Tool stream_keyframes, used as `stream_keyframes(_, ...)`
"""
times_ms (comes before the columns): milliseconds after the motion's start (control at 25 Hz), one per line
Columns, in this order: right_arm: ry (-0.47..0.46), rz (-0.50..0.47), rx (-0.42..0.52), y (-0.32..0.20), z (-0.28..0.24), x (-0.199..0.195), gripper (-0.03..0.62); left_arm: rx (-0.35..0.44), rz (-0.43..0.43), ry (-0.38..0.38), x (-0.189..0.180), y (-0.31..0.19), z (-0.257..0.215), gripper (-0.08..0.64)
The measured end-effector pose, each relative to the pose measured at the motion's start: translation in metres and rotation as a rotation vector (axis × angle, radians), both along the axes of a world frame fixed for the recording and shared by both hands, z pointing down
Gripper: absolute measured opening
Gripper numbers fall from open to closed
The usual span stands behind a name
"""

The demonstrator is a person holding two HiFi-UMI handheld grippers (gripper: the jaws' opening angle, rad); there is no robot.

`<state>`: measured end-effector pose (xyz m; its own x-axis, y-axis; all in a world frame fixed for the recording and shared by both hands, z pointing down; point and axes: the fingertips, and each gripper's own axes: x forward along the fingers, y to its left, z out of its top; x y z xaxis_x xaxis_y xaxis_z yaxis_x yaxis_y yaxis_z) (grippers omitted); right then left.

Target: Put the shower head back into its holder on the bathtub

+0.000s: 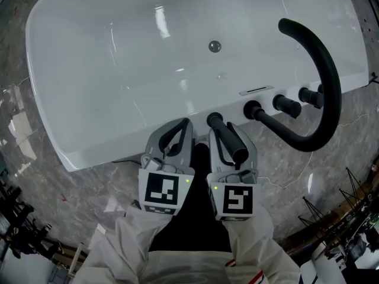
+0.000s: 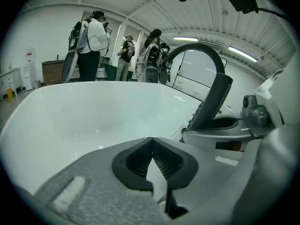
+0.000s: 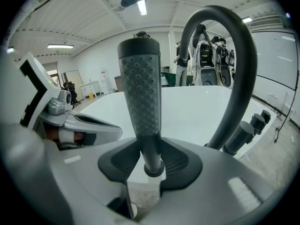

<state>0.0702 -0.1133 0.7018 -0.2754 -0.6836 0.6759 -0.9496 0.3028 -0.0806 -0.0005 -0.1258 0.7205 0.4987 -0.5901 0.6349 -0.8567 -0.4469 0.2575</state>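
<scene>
White bathtub (image 1: 89, 99), right tongs (image 1: 228, 132) angled down gripping shower head (image 3: 139, 93), left tongs (image 1: 180, 126) closed

It looks like a large test hall, not a home bathroom. A white bathtub (image 1: 118, 70) stands alone on a grey marbled floor (image 1: 53, 200), with black gear (image 1: 354, 203) beside it. Beyond the bathtub, people (image 2: 91, 41) carrying backpacks stand under strip lights (image 2: 243, 54) on a white vaulted ceiling (image 2: 154, 8).

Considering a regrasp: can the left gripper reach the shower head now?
Probably yes: the left gripper sits right beside the shower head held in the right gripper, with nothing between them, though its fingers are shut.
</scene>
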Motion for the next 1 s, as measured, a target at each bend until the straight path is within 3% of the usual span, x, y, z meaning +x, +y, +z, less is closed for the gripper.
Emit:
stream_keyframes(600,0.083,-0.044,0.019,0.002,0.001,-0.006,0.138,-0.006,-0.006,-0.012,-0.002,0.0,0.005,0.0)
stream_keyframes(1000,0.016,0.019,-0.007,0.007,0.006,-0.002,0.148,-0.007,-0.003,-0.021,-0.002,0.01,0.003,0.0)
